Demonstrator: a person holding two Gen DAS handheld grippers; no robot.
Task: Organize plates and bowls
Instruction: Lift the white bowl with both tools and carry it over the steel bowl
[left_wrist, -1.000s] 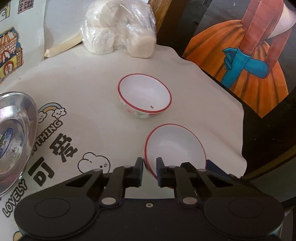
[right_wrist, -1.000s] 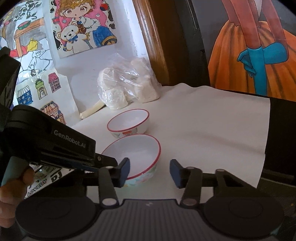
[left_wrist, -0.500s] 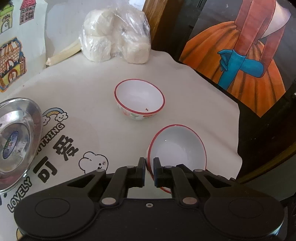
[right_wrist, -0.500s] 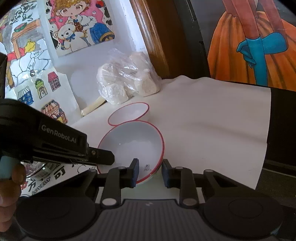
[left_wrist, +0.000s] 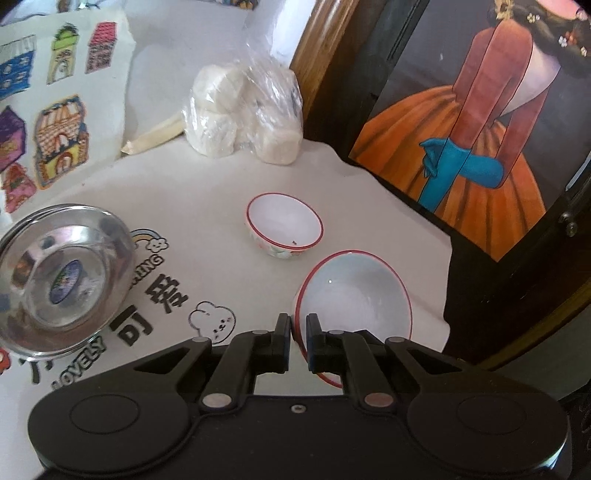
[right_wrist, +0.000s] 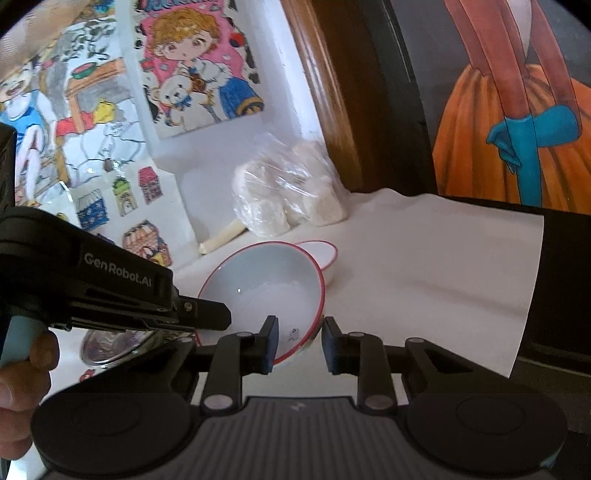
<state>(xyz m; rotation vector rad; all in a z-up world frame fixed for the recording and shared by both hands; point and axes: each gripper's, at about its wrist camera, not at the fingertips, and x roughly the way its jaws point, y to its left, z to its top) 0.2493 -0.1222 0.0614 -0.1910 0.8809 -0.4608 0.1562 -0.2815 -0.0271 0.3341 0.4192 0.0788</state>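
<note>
The nearer red-rimmed bowl (left_wrist: 354, 299) is tilted steeply, its white inside facing up and away, lifted off the cloth on one side by two grips at once. The left gripper (left_wrist: 299, 334) pinches its near rim, the jaws drawn almost together with only the thin bowl wall between them. The right gripper (right_wrist: 298, 341) takes the same bowl (right_wrist: 262, 288) at another part of its rim: the left-hand pad sits inside the bowl and the other pad outside, the jaws narrow and closed on the wall. From the right wrist camera the left gripper's black body (right_wrist: 122, 291) reaches in from the left edge, held by a hand (right_wrist: 22, 365) at the lower left corner.

Just beyond the held bowl stands a second red-rimmed bowl (left_wrist: 283, 230), upright on the white tablecloth (left_wrist: 207, 206) – near the first, though whether the two touch I cannot tell. A small dark speck lies on its inner wall.

To the left sits a shiny steel bowl (left_wrist: 62, 277) with a sticker in its bottom, resting on the cloth's printed rainbow and lettering. At the far edge a clear plastic bag of white lumps (left_wrist: 243, 114) leans by the wall, and a pale rolled paper (left_wrist: 155, 138) lies beside it. A painting of an orange gown (left_wrist: 472, 147) stands to the right – children's drawings (right_wrist: 199, 70) cover the wall behind
</note>
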